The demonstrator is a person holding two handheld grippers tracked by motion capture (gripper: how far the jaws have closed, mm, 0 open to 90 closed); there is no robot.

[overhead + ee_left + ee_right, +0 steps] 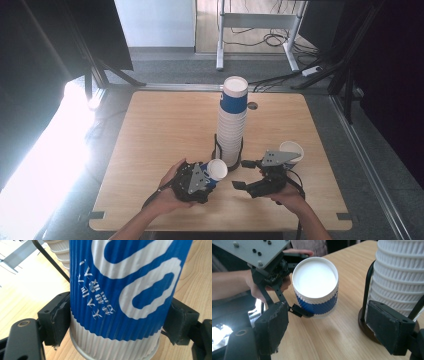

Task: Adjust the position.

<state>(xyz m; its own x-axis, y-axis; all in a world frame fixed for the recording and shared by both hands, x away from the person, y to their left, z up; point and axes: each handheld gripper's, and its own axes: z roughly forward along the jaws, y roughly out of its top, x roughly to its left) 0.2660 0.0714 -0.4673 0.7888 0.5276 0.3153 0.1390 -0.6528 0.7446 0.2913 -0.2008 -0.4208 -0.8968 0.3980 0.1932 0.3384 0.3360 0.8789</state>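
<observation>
While our left gripper (212, 175) pinches the blue cup (216, 170) above the tabletop (160, 130), our right gripper (240, 175) waits, jaws spread; next, we judge, seating it on the stack (232, 125).

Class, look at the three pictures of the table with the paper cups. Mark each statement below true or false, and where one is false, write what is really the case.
1. The left gripper is shut on a blue cup. True.
2. The right gripper holds a cup. False: its jaws stand open with nothing between them.
3. The cup stack stands in a black wire holder. True.
4. The top cup of the stack is plain white all over. False: it has a blue band.
5. Another cup stands on the table beyond the right gripper. True.
</observation>
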